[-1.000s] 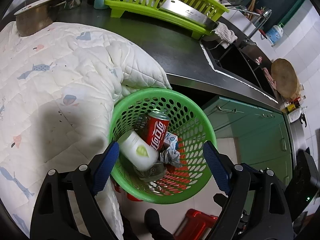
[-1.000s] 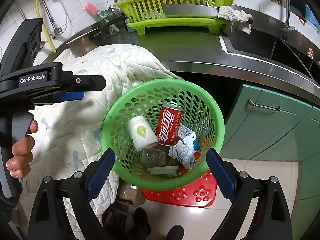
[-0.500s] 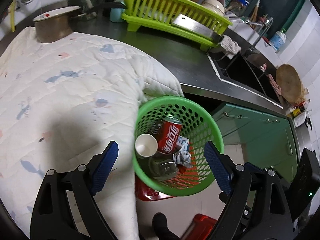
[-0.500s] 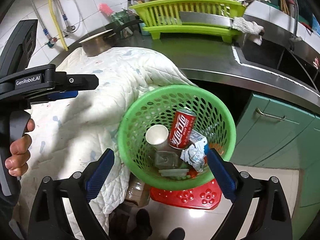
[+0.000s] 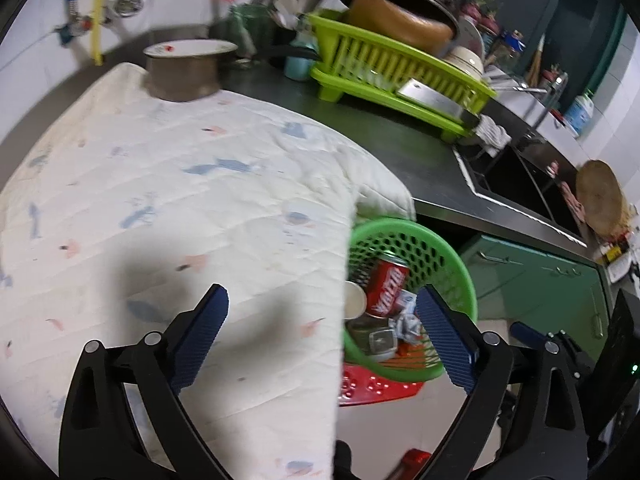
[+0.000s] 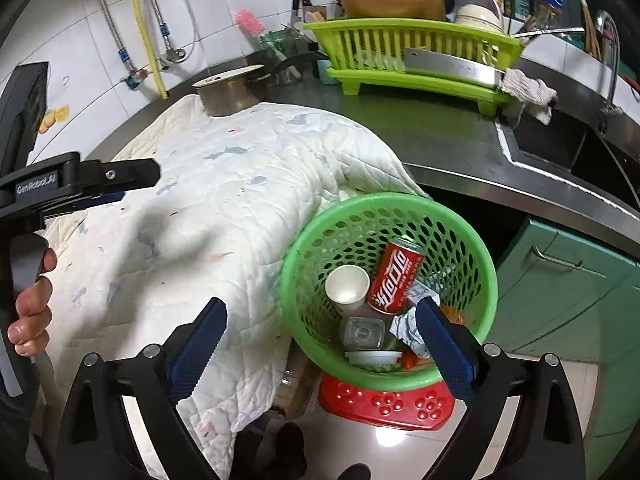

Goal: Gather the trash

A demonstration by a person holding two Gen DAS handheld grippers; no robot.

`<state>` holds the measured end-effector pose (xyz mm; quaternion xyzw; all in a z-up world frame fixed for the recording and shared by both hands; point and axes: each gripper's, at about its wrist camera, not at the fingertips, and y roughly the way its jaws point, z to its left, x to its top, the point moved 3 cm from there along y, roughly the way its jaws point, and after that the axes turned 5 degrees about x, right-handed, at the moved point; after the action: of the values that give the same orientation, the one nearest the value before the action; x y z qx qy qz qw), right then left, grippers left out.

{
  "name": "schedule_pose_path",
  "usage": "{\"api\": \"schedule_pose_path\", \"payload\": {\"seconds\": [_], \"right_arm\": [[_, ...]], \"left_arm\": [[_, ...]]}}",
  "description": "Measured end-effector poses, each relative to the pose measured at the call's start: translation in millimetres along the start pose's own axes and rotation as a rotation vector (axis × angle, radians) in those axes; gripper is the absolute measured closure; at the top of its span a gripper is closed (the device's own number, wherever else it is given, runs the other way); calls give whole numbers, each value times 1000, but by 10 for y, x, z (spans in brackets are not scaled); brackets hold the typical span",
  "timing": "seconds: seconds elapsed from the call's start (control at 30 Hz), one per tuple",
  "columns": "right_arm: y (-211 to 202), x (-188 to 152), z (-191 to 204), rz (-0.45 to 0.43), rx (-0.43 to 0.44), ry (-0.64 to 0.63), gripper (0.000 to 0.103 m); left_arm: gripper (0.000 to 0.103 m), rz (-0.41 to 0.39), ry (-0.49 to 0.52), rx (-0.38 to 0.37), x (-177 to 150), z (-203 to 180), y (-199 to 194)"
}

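Note:
A green perforated basket (image 6: 476,248) (image 5: 456,264) stands on a red stool (image 6: 384,404) below the counter edge. It holds a red soda can (image 6: 394,282) (image 5: 386,288), a white paper cup (image 6: 347,284) lying on its side, a clear plastic container (image 6: 362,332), crumpled wrappers (image 6: 408,328) and a white lid (image 6: 374,357). My left gripper (image 5: 320,334) hangs over the white quilted cloth (image 5: 168,216), its jaws opening with nothing between them. My right gripper (image 6: 320,340) is open above the basket's near rim, holding nothing.
The quilt (image 6: 224,200) covers the left counter and droops beside the basket. A steel pot (image 6: 230,94) sits at the back. A lime dish rack (image 6: 412,56) with a cleaver, a sink (image 6: 560,144) and green cabinets (image 6: 568,292) stand to the right.
Both grippers have pulled up and away to the left, so the basket looks smaller. The white cup dropped from beside the left fingers and settled in the basket.

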<state>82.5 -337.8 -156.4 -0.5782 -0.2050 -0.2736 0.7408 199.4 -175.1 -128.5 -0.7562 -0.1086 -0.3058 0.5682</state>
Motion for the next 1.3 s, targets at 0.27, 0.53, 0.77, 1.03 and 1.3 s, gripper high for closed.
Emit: {"api": "schedule_pose_path", "payload": {"seconds": [0.27, 0.53, 0.77, 1.03, 1.3], "right_arm": [[-9, 118, 282, -11, 31, -44, 10], [-63, 246, 576, -34, 48, -96, 10], [-120, 363, 743, -59, 63, -129, 10], [-210, 423, 860, -84, 84, -118, 10], [-308, 423, 1026, -111, 104, -134, 10]], "left_arm": [[5, -50, -52, 111, -83, 431, -318], [5, -104, -111, 204, -219, 789, -585], [5, -164, -150, 276, -335, 1037, -843], [5, -222, -164, 343, -451, 1186, -1120], [5, -230, -182, 346, -616, 1254, -1327]]}}
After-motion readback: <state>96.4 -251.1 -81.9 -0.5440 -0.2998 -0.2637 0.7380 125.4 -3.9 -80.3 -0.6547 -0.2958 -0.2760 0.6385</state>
